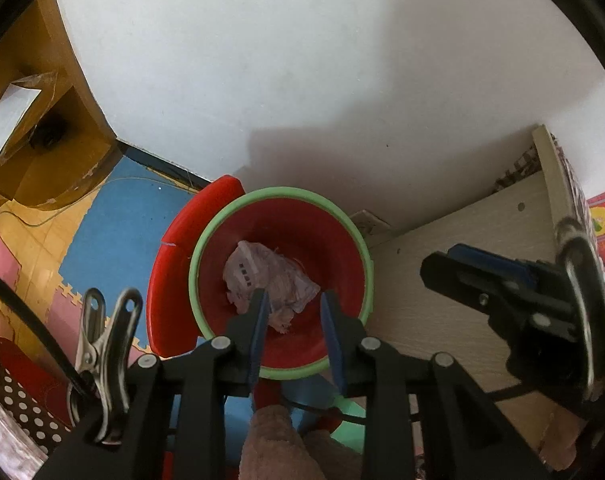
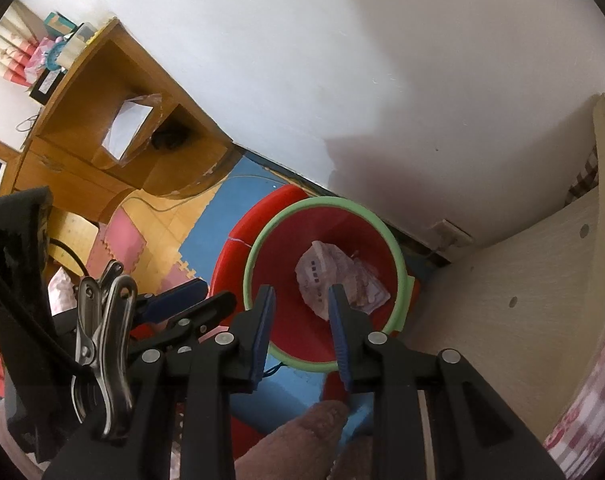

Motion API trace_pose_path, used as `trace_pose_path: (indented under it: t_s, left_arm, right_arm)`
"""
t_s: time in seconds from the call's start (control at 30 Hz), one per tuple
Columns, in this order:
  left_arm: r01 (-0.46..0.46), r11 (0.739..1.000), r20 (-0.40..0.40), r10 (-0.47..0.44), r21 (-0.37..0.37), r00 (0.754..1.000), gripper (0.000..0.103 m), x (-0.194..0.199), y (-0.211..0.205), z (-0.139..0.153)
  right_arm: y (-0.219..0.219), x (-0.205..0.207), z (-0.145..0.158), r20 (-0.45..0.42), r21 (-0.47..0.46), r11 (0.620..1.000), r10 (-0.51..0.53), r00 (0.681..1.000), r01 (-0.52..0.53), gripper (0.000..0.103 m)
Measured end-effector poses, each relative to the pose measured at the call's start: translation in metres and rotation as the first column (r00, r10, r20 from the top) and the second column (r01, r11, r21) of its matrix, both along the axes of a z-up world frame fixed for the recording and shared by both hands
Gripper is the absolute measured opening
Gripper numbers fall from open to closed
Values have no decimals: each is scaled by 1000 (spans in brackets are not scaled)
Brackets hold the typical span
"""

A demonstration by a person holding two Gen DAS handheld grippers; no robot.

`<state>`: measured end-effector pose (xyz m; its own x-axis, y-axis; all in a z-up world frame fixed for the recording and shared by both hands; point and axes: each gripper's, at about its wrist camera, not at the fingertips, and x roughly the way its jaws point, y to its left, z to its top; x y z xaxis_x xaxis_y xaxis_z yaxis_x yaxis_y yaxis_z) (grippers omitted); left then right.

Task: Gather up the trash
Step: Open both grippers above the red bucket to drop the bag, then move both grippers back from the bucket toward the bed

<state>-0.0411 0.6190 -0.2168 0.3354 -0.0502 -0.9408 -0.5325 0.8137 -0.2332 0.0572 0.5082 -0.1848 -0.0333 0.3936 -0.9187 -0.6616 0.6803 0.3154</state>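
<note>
- White wall (image 1: 302,60) behind, foam floor mats (image 1: 102,216) below me.
- Red bin (image 1: 280,280) with its green rim stands against the wall; crumpled paper (image 1: 262,280) lies at its bottom, touching neither tool.
- My left hand-held gripper (image 1: 294,304) hovers over the bin, jaws part open, empty.
- My right hand-held gripper (image 2: 300,300) does likewise, released.
- Risk, I judge: swinging away low could clip the rim and tip the bin, spilling the paper.

Black left tool (image 1: 294,300) and right tool (image 2: 300,294), blue pads, silver rivets, perhaps steel spring clips.
</note>
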Motion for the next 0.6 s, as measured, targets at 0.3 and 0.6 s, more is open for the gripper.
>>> trace_pose_path:
  t_s: [0.3,0.6]
  left_arm:
    - [7,1000,2,-7,-7,1000,28,-6,6,6]
    - [22,1000,18,-22,16,1000,28,-12,-1,22]
  right_arm:
    - [-10,-15,15,16,26,1000,-9,1000,9,29]
    - [-20,-29,32,35,53,998,-23,999,21,29]
